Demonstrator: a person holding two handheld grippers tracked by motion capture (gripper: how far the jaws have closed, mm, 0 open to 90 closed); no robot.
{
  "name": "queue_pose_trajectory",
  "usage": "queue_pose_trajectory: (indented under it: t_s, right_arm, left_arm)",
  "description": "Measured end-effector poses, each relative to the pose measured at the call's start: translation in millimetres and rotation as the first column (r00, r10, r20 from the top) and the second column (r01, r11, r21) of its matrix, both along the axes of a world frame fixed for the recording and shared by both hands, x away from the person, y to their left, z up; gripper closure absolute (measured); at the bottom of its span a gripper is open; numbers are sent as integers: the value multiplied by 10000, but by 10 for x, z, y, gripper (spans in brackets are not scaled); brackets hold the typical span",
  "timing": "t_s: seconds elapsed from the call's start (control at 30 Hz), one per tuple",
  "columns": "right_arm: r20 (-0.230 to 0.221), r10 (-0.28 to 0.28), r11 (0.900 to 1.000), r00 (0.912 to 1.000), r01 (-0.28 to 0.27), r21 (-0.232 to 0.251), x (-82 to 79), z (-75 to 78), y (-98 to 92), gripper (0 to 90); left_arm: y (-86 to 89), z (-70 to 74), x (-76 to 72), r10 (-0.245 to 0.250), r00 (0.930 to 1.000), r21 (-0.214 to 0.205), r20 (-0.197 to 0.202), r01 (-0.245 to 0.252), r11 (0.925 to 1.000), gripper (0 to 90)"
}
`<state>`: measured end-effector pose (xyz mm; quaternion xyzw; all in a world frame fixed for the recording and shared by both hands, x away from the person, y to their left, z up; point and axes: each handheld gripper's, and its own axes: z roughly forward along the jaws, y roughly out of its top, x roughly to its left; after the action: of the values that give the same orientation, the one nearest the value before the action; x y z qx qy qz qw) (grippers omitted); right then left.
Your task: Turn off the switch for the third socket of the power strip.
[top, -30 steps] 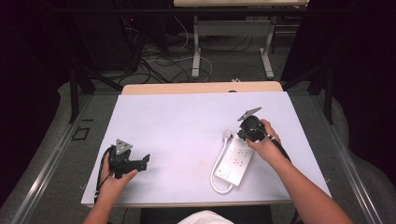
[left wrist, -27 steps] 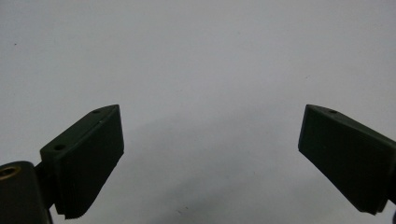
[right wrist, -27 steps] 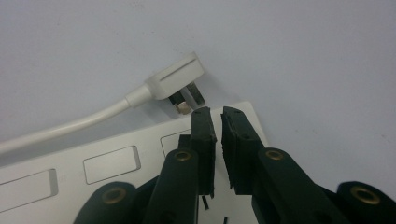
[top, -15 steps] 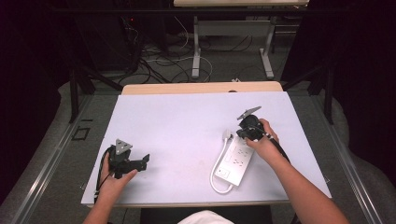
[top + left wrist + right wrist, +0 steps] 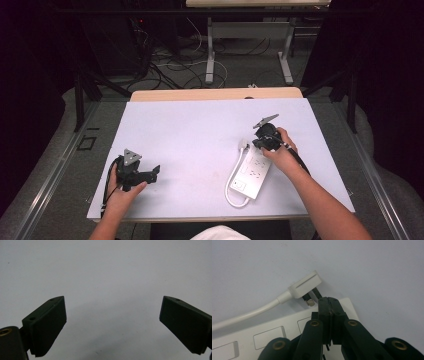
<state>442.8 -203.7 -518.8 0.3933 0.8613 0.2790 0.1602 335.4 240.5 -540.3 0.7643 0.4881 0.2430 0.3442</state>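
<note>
One power strip (image 5: 252, 171) with one plug (image 5: 305, 285) beside shut right gripper (image 5: 328, 301).

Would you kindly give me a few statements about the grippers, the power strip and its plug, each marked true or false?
1. The left gripper has its jaws spread wide with nothing between them. True.
2. The right gripper is wide open. False: its jaws are closed together, their tips next to the plug's prongs.
3. The white plug is pushed into a socket of the power strip. False: it lies loose on the table by the strip's far end.
4. The power strip lies near the right gripper. True.
5. The left gripper is touching the power strip. False: it is far off, at the table's other side.
</note>
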Motion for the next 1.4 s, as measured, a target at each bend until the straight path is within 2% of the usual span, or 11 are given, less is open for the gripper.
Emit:
queue_pose_trajectory:
  t_s: [0.1,0.17,0.23,0.27,0.33,0.53,0.6,0.63,0.8,0.87,1.4]
  right_arm:
    - [-92,-11,9998,10000,13,208,-4,-8,6,900]
    - [-234,0,9999,9997,2,119,-16,0,19,900]
    - [-126,128,9998,9998,-126,122,-7,-5,17,900]
    - [-368,-153,9997,9992,160,201,-18,-1,29,900]
    - [-313,16,9997,9995,-8,254,-4,-6,20,900]
    - [-252,51,9996,9997,-44,293,-6,-13,15,900]
    - [-236,52,9996,9997,-46,278,-4,-12,14,900]
    - [-312,8,9995,9995,1,310,-6,-12,14,900]
    - [-426,77,9989,9991,-58,460,-5,-9,-9,900]
    - [-320,173,9990,9993,-159,426,4,-17,-15,900]
    - [-227,-113,9989,9997,123,445,-12,-40,-1,900]
  left_arm:
    - [0,1,-1,10,10000,-4,-4,-10,10000,70]
    - [1,1,-1,7,10000,5,-11,-7,10000,70]
    - [0,0,1,-3,10000,6,5,3,10000,70]
    - [1,2,0,-14,10000,44,23,14,10000,69]
    - [0,2,-1,-15,10000,27,8,15,10000,70]
    - [-4,-1,-1,22,10000,-40,14,-21,10000,70]
    - [1,4,-1,-17,10000,75,18,17,10000,70]
    - [-8,-1,-5,25,10000,-79,-29,-26,10000,70]
    - [-3,2,-4,-13,10000,-16,5,13,10000,70]
    - [-7,0,-6,17,10000,-62,-25,-17,10000,70]
    - [-6,1,-6,33,10000,-70,-11,-33,10000,70]
